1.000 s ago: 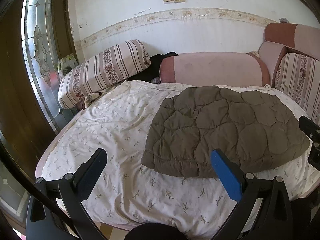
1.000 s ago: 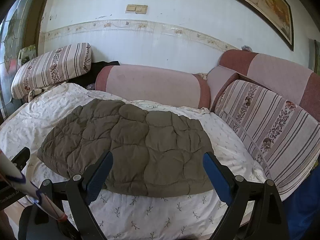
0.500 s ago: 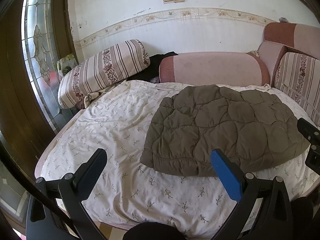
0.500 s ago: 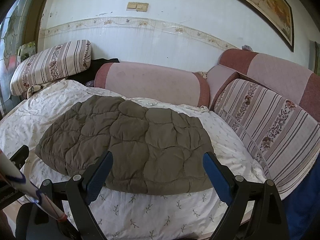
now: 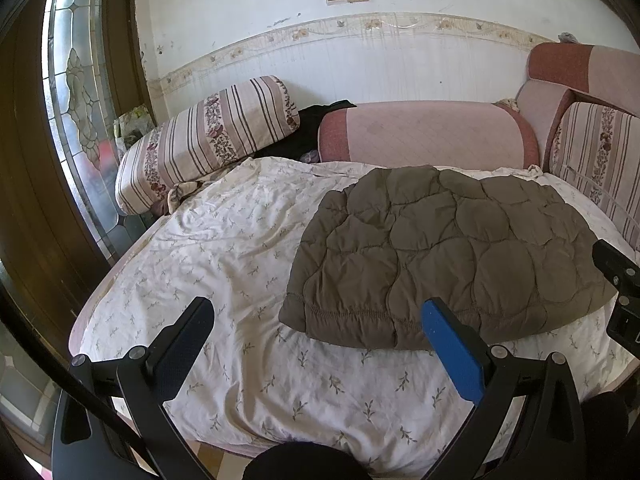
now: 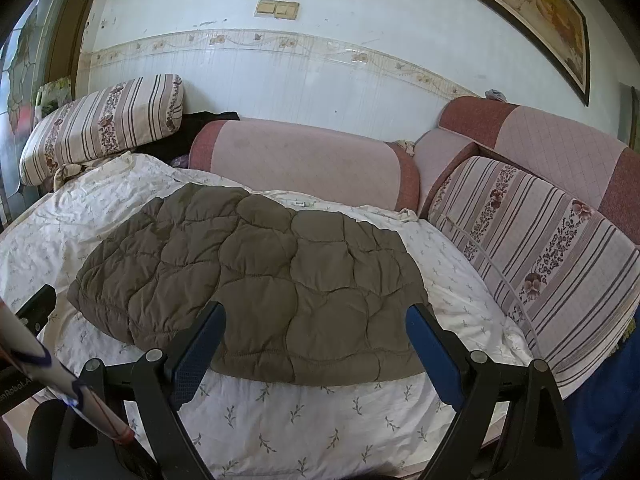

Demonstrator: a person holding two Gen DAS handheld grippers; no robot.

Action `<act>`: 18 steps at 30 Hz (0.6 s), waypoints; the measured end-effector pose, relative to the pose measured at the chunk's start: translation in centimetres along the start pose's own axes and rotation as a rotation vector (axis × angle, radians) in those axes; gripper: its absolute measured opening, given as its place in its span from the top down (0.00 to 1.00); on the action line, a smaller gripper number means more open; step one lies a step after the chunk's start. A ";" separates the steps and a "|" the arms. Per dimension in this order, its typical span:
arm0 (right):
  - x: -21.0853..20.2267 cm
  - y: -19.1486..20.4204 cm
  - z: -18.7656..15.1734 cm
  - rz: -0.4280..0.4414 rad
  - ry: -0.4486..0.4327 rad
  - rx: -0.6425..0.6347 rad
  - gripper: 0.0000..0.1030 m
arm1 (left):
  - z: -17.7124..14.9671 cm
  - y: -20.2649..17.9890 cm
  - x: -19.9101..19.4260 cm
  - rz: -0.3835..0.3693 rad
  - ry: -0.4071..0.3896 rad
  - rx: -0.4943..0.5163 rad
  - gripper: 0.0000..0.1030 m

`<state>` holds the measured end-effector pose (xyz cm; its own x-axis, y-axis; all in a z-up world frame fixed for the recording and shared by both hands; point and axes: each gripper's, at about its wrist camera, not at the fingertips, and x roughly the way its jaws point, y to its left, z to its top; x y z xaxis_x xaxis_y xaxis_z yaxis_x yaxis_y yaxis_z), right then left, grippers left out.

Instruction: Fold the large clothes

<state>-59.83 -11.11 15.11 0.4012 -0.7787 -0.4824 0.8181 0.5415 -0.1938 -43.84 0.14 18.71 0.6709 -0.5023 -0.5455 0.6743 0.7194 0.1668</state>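
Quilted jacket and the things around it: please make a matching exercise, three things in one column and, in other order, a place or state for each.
Things:
1. brown quilted jacket
2. striped bolster pillow
3. left gripper

Places or states:
A. open, holding nothing
B. leaning at the far left end of the sofa
C. lying flat on the floral sheet

Pairs: 1-C, 2-B, 3-A

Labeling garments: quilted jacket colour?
Olive-brown quilted jacket, plain, no print; clearest in the right wrist view.

Only legible text: partial white lettering "nRoboL" on a black device (image 6: 16,388) at approx. 8 o'clock in right wrist view, cut off by edge. Nothing else readable.
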 end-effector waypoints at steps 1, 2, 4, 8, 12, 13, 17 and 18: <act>0.0 0.0 0.0 0.001 0.001 0.000 0.09 | 0.0 0.0 0.1 0.000 0.002 0.000 0.00; 0.1 0.0 0.0 0.003 0.003 -0.002 0.09 | 0.0 0.0 0.1 0.001 0.004 0.000 0.00; 0.2 0.0 -0.2 0.002 0.004 -0.005 0.09 | 0.0 -0.1 0.1 0.001 0.003 0.000 0.00; 0.4 -0.1 -0.2 0.005 0.008 -0.006 0.09 | -0.1 0.0 0.1 0.001 0.002 0.000 0.00; 0.5 -0.1 -0.2 0.006 0.009 -0.008 0.09 | 0.0 -0.1 0.3 0.002 0.005 -0.001 0.00; 0.5 -0.1 -0.2 0.006 0.009 -0.008 0.09 | 0.0 -0.1 0.3 0.005 0.004 -0.001 0.00; 0.5 0.0 -0.2 0.005 0.009 -0.006 0.09 | -0.1 -0.1 0.4 0.007 0.004 -0.002 0.00; 0.5 -0.1 -0.2 0.006 0.009 -0.006 0.09 | -0.1 -0.1 0.4 0.009 0.003 -0.002 0.00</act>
<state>-59.75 -11.47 14.72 0.4028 -0.7724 -0.4911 0.8128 0.5485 -0.1961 -43.70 -0.09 18.37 0.6756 -0.4946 -0.5468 0.6678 0.7247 0.1696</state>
